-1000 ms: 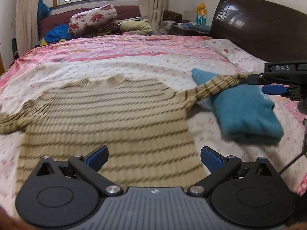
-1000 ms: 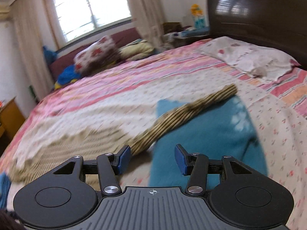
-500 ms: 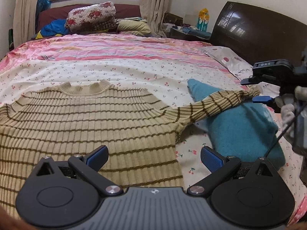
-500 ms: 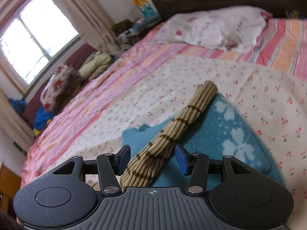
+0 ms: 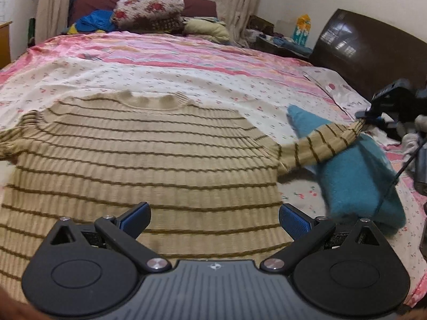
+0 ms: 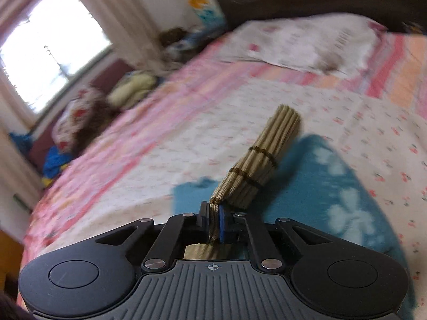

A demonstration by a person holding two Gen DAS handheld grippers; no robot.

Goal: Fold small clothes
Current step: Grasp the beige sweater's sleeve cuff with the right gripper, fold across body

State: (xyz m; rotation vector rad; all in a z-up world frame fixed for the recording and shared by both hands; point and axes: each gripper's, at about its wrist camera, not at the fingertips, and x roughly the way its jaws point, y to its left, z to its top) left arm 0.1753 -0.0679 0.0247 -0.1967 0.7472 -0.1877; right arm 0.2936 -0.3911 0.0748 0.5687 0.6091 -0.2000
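The sweater lies flat on the bed, its neck toward the window end. Its right sleeve stretches across the folded garment just beside it, with the headboard behind and the pillow near.

Beige brown-striped sweater lies flat on bed, one sleeve outstretched.

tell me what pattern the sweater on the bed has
Beige rib knit with thin dark brown horizontal stripes on the sweater; clearest in the left wrist view.

The bed carries a striped sweater and teal garment.
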